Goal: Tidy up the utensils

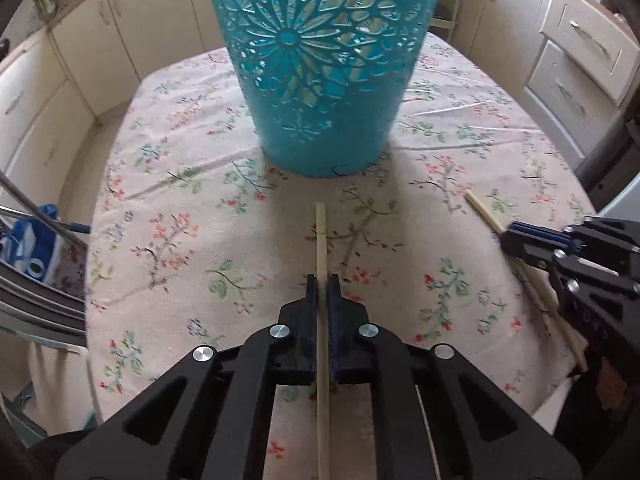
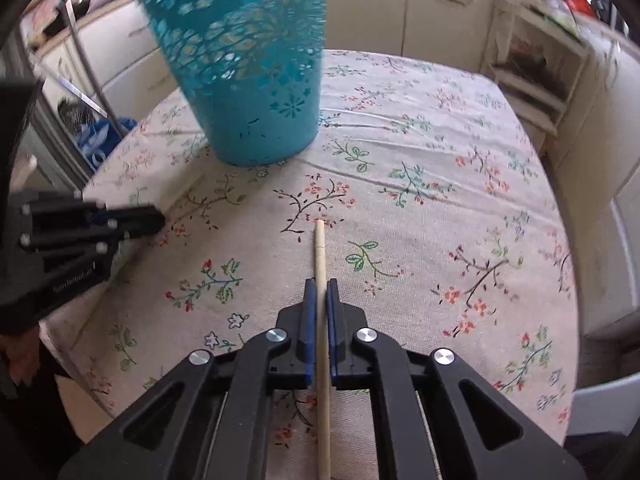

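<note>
So at this point I had both grippers loaded, one chopstick each. Closest to me, the left gripper (image 1: 322, 280) was clenched on the left chopstick (image 1: 321, 240), blue pads pinching it along its length with the blunt tip poking out ahead, out over the floral tablecloth (image 1: 180, 240) near the table's near edge. Whether the stick was lifted or grazing the cloth I honestly couldn't tell from the wrist view. Same story on the other side: the right gripper (image 2: 320, 284) was squeezed shut around the right chopstick (image 2: 319, 248), tip sticking forward, nearer the table's right edge. In the left view you could see that second stick angled across the cloth with the right gripper's fingers clamped on it. Past both tips, toward the middle of the table and a bit to the far side, stood the teal basket (image 1: 320, 80), upright, cut-out flower pattern, wider at the top than the base. Its rim ran out of frame in both views, so I couldn't see inside. My read: pickup was done and I was in the carry step, nothing dropped in yet. The next move would call for raising each stick well above that tall rim, tipping it toward vertical, and only then letting go, one at a time so the grippers wouldn't bump.
</note>
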